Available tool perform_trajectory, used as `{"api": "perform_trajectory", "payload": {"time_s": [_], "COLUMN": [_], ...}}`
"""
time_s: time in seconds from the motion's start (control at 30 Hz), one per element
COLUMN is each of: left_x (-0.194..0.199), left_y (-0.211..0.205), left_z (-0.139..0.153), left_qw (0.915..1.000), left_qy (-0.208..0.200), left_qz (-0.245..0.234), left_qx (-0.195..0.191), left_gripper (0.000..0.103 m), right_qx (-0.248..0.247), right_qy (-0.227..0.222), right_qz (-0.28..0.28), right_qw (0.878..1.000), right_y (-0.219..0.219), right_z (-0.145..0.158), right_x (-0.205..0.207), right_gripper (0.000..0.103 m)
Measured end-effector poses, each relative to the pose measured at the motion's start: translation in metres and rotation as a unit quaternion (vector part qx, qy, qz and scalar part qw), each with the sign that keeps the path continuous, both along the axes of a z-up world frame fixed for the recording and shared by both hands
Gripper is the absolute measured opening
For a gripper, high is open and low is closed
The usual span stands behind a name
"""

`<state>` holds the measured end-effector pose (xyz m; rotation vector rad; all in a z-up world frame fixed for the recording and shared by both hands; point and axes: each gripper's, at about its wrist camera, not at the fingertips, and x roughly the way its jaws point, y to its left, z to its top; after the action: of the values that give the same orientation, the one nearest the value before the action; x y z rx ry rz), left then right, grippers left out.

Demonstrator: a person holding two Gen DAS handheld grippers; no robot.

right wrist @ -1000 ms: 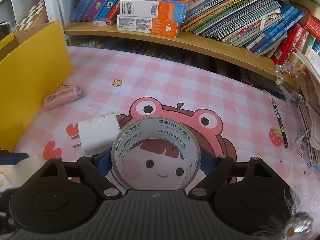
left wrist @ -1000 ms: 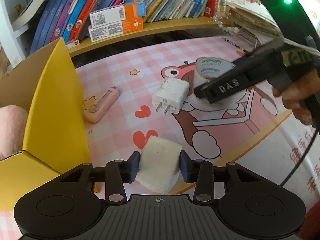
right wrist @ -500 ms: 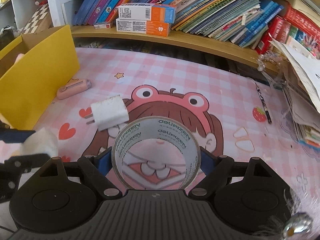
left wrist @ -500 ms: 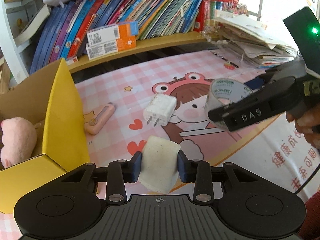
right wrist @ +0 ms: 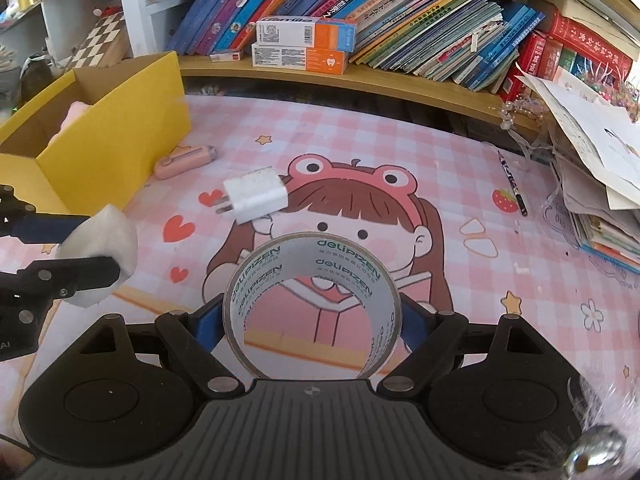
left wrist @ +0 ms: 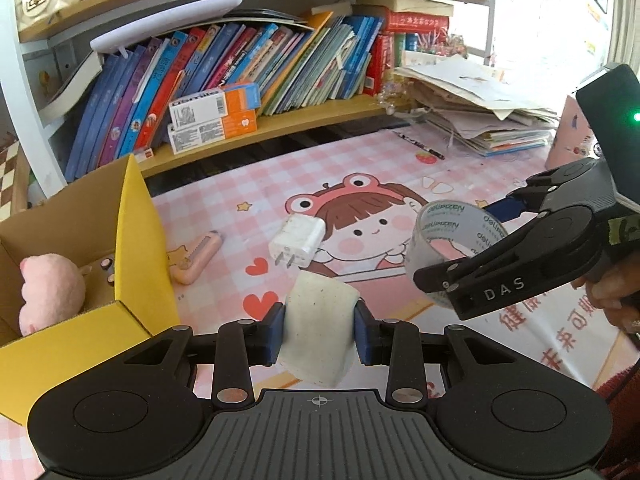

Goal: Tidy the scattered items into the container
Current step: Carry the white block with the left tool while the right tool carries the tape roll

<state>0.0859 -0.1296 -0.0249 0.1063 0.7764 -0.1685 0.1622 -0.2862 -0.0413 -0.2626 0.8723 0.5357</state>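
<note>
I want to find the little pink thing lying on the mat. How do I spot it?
Find the yellow cardboard box at the left of the pink checked mat. Right beside its wall lies the pink utility knife, flat on the mat. Unlike the white charger plug nearby, it is slim, long and pink.

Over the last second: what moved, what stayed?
Both grippers rose off the mat with their loads: the left gripper keeps the white block, the right gripper the tape roll. Charger, pink cutter and yellow box stayed put.
</note>
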Motion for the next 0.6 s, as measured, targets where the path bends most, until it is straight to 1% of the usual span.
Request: {"api": "perform_trajectory", "payload": {"time_s": [0.23,0.43,0.6], "left_x": [-0.011,-0.022,-0.031], "left_y": [0.003,0.011,0.027], "left_z": [0.001,0.009,0.015], "left_qw": [0.9999,0.9988,0.9977], "left_qy": [-0.005,-0.026,-0.037], "left_qz": [-0.014,-0.041,-0.056], "left_qx": [-0.006,-0.008,-0.011], "left_gripper": [0.033,0.03,0.03], "right_qx": [-0.003,-0.003,-0.004], "right_qy": [-0.005,-0.013,-0.023], "right_qz": [-0.011,-0.031,-0.043], "right_qw": [1.0,0.999,0.999], "right_y": [0.002,0.009,0.023], "right_z": [0.003,0.011,0.019], "right_x": [-0.017,-0.032,-0.045], "right_gripper": [0.084,0.084,0.084]}}
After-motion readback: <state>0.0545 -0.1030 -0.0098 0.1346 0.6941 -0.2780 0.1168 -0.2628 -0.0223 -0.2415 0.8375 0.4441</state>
